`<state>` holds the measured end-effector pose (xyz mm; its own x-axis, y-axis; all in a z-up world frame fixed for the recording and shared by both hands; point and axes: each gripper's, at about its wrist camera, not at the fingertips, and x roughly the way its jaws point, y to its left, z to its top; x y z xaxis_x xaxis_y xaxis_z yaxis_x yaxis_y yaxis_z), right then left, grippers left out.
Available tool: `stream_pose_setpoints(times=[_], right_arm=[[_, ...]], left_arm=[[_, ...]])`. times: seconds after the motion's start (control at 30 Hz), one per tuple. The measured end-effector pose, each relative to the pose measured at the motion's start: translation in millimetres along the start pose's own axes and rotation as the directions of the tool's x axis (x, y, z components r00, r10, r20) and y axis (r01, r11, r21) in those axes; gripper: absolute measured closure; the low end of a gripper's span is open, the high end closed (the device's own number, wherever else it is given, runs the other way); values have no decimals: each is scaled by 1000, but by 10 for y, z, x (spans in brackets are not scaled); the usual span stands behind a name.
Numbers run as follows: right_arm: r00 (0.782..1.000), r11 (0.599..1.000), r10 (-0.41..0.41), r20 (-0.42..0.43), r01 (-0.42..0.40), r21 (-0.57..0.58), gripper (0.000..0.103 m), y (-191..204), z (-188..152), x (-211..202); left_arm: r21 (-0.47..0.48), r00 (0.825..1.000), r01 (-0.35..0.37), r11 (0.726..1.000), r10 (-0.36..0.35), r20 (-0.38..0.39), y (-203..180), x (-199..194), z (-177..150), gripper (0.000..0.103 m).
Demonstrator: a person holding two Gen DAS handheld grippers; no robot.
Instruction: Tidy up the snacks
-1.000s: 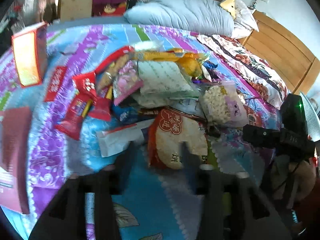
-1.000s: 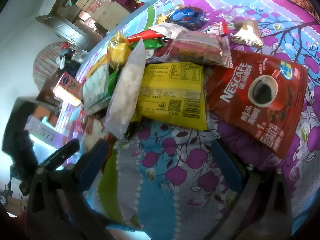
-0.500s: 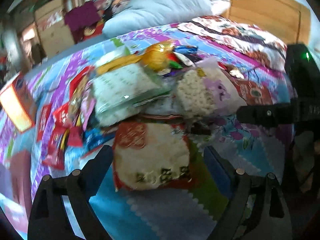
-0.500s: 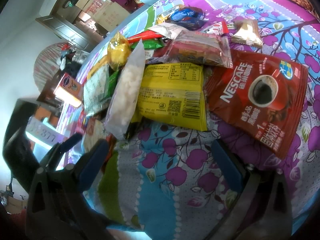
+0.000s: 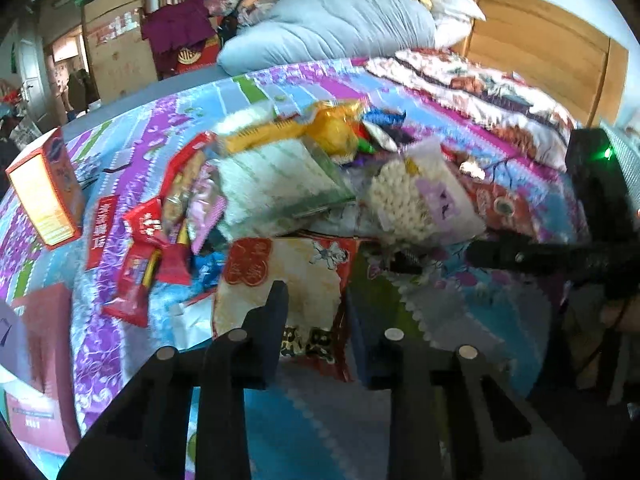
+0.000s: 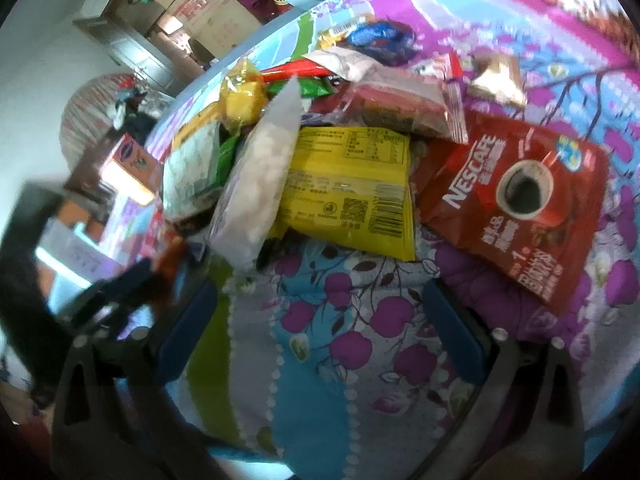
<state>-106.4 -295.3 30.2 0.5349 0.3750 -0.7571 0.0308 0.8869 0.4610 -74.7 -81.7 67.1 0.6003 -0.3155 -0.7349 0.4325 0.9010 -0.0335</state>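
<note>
A heap of snack packets lies on a flowered bedspread [image 6: 320,360]. My left gripper [image 5: 316,292] has its jaws closing on the near edge of a red-and-cream cracker packet [image 5: 296,276], and the pads pinch it. In the right wrist view that packet's red corner [image 6: 170,254] shows at the left gripper's tip. My right gripper [image 6: 320,312] stands open over bare bedspread with nothing between its fingers. Just beyond it lie a yellow packet [image 6: 352,184], a red Nescafe pouch [image 6: 520,200] and a clear bag of white puffs [image 6: 260,176].
An orange box [image 5: 44,192] stands at the left, with red candy bars [image 5: 140,240] beside it and a dark red box [image 5: 40,340] near the bed's edge. A blue pillow [image 5: 332,32] and a wooden headboard [image 5: 552,52] lie behind the heap.
The left jaws spread wide around the cracker packet, then closed on its near edge. The left gripper shifted and rolled a little. The right gripper stayed open and nearly still.
</note>
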Motion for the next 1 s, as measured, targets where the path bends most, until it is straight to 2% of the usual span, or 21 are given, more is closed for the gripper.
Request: stream_pose_setpoints(times=[0.17,0.27,0.37,0.4,0.43,0.5,0.57,0.63,0.7,0.8,0.97,1.0], right_arm=[[997,999,-18,72,21,-50,0,114,-69,-210],[997,995,-6,79,14,-94,0,222,-133,-269],[997,989,2,79,10,-148,0,337,-138,-268],[997,987,1,71,11,-163,0,364,-136,-246],[998,985,-3,64,14,-172,0,376,-149,-223],[999,986,-5,45,13,-167,0,372,-153,-168],[999,989,-3,34,8,-147,0,340,-144,-138],[1000,993,2,27,1,-118,0,287,-133,-117],[1000,996,5,21,-3,-91,0,229,-137,-107],[1000,997,8,13,-7,-79,0,195,-140,-97],[1000,995,3,3,-3,-95,0,228,-149,-76],[1000,995,0,8,1,-101,0,239,-151,-89]], left_arm=[[-50,999,43,998,-43,1,148,-125,-99,79],[-49,999,33,998,-33,15,217,-209,-174,81],[-39,998,56,998,-55,20,265,-214,-271,80],[-36,998,51,998,-50,40,275,-232,-307,66],[-30,998,37,999,-35,55,273,-242,-323,42],[4,993,-26,1000,25,112,244,-270,-326,23],[31,988,-69,997,64,139,209,-246,-291,11],[89,983,-129,988,115,141,153,-144,-263,10],[151,984,-151,977,133,122,105,-12,-252,10],[228,991,-125,966,108,83,37,184,-242,10],[211,999,-41,977,42,-1,49,404,-225,10],[200,1000,-20,980,24,-18,47,423,-245,17]])
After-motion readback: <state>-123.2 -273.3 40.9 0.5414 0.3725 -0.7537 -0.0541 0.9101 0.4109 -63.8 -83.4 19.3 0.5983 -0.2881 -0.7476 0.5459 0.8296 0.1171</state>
